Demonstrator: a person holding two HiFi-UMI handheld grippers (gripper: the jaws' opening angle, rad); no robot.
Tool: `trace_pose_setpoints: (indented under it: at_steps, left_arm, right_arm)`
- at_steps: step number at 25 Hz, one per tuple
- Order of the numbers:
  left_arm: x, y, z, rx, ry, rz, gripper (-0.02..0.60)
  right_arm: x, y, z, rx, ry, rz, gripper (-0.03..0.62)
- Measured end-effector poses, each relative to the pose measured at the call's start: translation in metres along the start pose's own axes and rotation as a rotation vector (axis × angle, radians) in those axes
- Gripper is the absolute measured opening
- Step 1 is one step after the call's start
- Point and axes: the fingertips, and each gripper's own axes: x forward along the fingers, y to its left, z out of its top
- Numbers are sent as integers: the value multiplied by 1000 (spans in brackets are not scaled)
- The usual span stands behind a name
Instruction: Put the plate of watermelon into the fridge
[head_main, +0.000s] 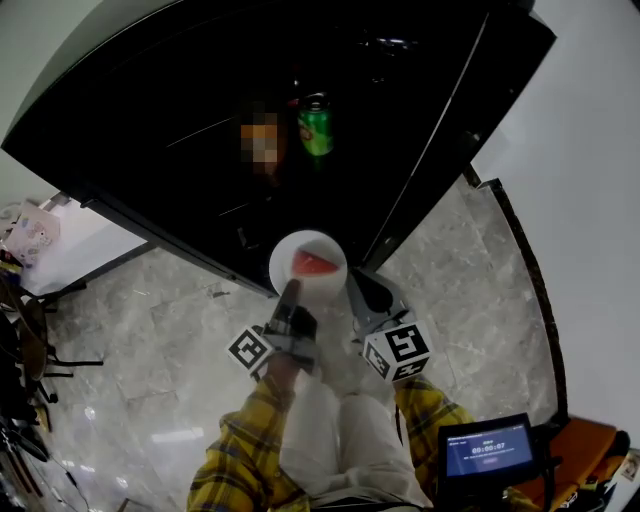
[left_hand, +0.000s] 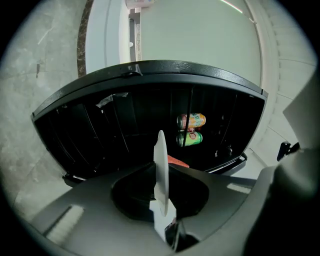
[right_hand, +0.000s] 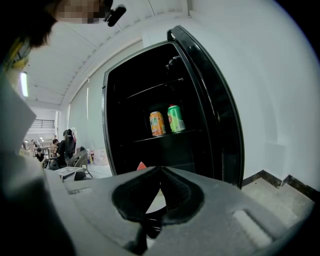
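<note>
left claw (left_hand: 161, 172) pinches the plate (left_hand: 160, 150); only the gripper views show the orange can (left_hand: 191, 120).

My head camera looks steeply down from high above, taking in my left gripper (head_main: 290, 292), my right gripper (head_main: 353, 285), the plate (head_main: 290, 250) and the open fridge (head_main: 180, 130) ahead. The left gripper view rides low behind its jaws, rolled on its side, close to the plate seen edge-on, and faces into the fridge. The right gripper view sits upright and looks along its jaws at the fridge front. All three views share the dark fridge interior and its green can (head_main: 316, 130).
</note>
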Motion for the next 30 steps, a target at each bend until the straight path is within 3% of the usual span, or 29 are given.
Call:
trace_pose_setpoints:
  at_steps: [7, 13, 20, 25, 30]
  left_arm:
    - [22, 36, 15, 33, -35, 7, 21]
    - [46, 56, 31, -20, -113, -16, 20]
    - [67, 78, 37, -11, -145, -34, 18]
    - [71, 89, 41, -57, -169, -36, 18]
    - [76, 94, 56, -29, -186, -37, 18]
  right_arm:
    - [21, -10, -36, -1, -3, 2, 0]
    - [40, -12, -58, 12, -12, 19, 0]
    - [56, -17, -78, -14, -42, 62, 0]
    - [59, -17, -90, -23, -42, 78, 0]
    - [66, -6, -100, -59, -44, 133, 0]
